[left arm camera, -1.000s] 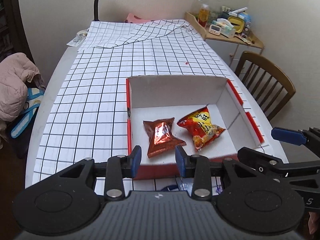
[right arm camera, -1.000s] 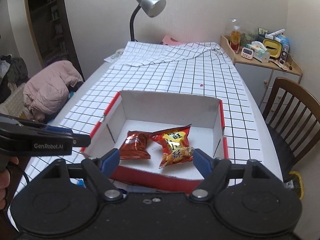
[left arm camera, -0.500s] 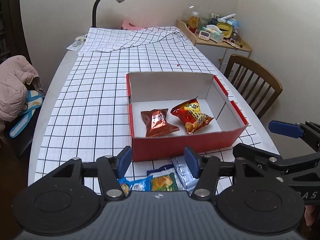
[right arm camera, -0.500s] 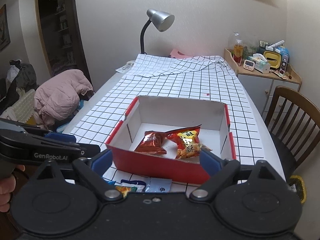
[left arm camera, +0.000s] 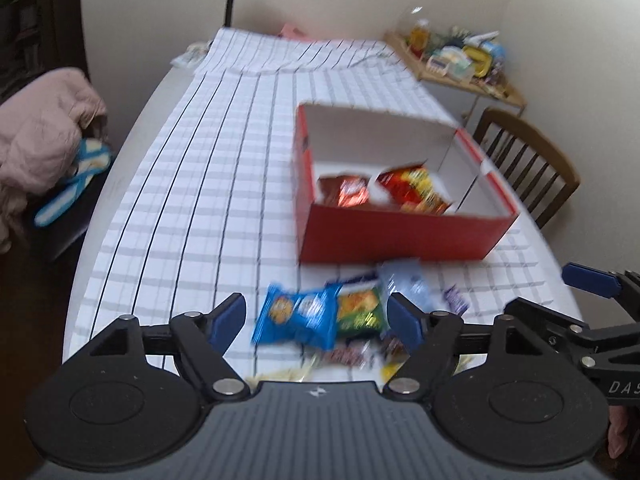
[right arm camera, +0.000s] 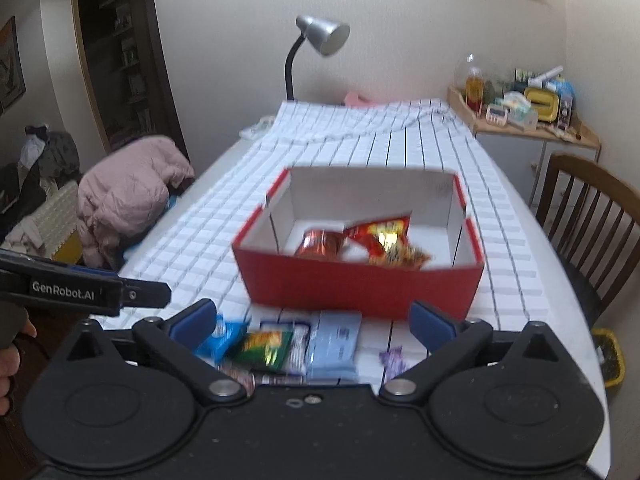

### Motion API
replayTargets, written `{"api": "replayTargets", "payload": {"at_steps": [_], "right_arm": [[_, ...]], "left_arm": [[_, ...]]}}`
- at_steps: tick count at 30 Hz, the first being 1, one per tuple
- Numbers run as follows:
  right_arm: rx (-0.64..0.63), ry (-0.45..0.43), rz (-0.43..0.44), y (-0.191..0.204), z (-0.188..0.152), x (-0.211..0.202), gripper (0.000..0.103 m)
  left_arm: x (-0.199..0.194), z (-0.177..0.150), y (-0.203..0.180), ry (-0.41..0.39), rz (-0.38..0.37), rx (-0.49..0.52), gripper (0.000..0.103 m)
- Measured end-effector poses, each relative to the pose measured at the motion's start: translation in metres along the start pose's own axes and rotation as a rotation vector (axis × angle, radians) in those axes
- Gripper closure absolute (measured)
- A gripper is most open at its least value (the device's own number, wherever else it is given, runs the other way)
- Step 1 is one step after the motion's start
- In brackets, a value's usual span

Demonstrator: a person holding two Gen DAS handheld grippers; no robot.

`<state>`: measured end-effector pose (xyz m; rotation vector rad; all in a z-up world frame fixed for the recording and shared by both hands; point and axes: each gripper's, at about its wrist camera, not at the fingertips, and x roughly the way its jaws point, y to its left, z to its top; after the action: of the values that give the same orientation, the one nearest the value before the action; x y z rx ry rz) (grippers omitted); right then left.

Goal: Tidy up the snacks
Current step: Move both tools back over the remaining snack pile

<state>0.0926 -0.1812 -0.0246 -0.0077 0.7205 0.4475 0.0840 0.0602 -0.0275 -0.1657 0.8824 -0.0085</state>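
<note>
A red box (left arm camera: 400,236) (right arm camera: 360,284) with white inner walls stands on the checked tablecloth. Inside lie a dark red foil packet (left arm camera: 346,194) (right arm camera: 322,242) and a red-and-yellow packet (left arm camera: 418,190) (right arm camera: 386,240). In front of the box lies a loose pile: a blue packet (left arm camera: 298,314) (right arm camera: 218,338), a green packet (left arm camera: 358,312) (right arm camera: 266,350), a pale blue packet (left arm camera: 404,284) (right arm camera: 334,344) and a small purple wrapper (right arm camera: 392,360). My left gripper (left arm camera: 318,320) hangs over the pile, its jaws opening, pressing on nothing. My right gripper (right arm camera: 312,322) is also opening wide above the pile, holding nothing.
A wooden chair (right arm camera: 592,216) stands at the table's right side. A desk lamp (right arm camera: 320,36) rises at the far end, beside a cluttered side shelf (right arm camera: 528,112). A pink jacket (right arm camera: 128,188) lies left of the table. The view is blurred by motion.
Both grippers have drawn back from over the box toward the table's near edge, bringing the snack pile into view. Both pairs of jaws have spread wider.
</note>
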Motion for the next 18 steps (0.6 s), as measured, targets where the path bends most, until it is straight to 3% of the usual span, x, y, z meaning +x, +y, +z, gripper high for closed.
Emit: {"api": "replayTargets", "payload": {"at_steps": [18], "right_arm": [[0.006,0.206,-0.003,0.007,-0.083,0.055,0.006]], "left_arm": [[0.064,-0.066,0.019,0.208,0.095,-0.055,0.026]]}}
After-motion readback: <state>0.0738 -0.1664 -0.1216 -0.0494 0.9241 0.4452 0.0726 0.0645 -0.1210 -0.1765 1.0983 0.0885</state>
